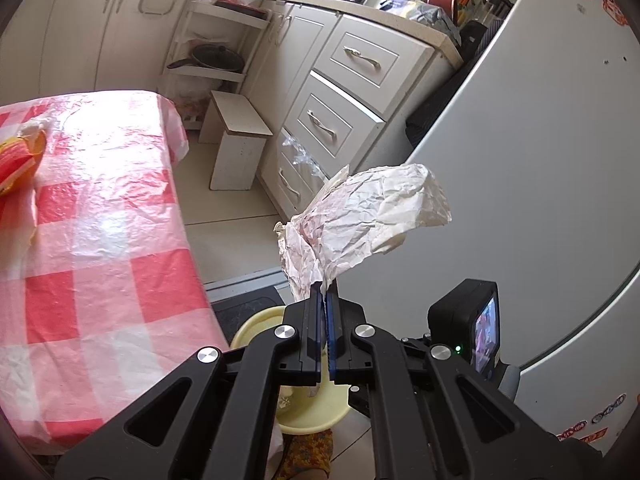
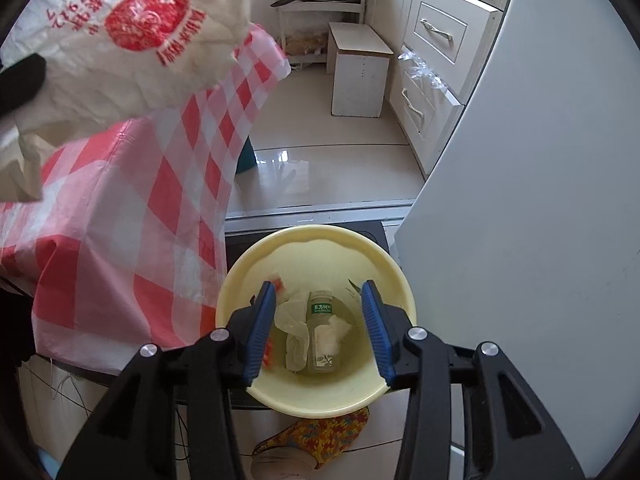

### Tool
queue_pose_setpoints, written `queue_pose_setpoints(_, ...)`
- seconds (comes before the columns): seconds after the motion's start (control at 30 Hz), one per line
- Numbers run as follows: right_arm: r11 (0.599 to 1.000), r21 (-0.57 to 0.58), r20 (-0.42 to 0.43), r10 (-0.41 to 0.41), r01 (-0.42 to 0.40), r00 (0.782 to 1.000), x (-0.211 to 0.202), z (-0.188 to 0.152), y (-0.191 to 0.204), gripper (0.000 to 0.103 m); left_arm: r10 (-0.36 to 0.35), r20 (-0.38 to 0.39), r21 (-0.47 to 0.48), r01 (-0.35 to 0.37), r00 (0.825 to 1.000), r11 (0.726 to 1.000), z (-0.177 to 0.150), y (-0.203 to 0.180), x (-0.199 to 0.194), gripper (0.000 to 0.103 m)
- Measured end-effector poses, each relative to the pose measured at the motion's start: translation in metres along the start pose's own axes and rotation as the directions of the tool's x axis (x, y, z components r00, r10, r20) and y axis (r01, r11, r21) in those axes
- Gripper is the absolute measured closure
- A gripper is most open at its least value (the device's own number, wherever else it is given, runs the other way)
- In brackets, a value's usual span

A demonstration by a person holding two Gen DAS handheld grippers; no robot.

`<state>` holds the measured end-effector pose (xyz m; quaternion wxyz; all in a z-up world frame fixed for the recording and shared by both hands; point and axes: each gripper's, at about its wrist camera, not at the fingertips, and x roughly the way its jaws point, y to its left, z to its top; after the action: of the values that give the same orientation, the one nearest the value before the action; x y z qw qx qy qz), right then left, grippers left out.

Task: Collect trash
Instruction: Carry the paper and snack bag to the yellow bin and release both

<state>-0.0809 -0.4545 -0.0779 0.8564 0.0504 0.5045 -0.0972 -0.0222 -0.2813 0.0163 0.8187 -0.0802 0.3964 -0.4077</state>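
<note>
My left gripper (image 1: 325, 292) is shut on the lower edge of a crumpled cream paper wrapper (image 1: 372, 208), which it holds up in the air in front of the fridge. Below it shows part of a yellow bin (image 1: 256, 324). In the right wrist view my right gripper (image 2: 318, 284) stands open just above the yellow bin (image 2: 316, 236), with nothing between its blue pads (image 2: 262, 320). In the bin lie a clear plastic bottle (image 2: 322, 328) with a green label and crumpled white tissue (image 2: 294, 320). A cream paper with red print (image 2: 132, 40) hangs at the upper left of that view.
A table with a red and white checked cloth (image 1: 100, 220) stands left of the bin, with an orange packet (image 1: 16, 164) at its far left. The white fridge (image 1: 520, 160) is close on the right. Drawers (image 1: 340, 120) and a small stool (image 1: 236, 140) stand beyond. A patterned slipper (image 2: 316, 432) is beside the bin.
</note>
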Motion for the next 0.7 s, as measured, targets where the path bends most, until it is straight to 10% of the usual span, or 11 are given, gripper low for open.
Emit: queue_pose_setpoints(0.7,0.992,-0.125,-0.018,0.010,-0.012,1.000,-0.059,-0.024,0.019,0.045,-0.013,-0.252,0.056,0.027,0.968,0.998,-0.024,-0.022,0.089,0.095)
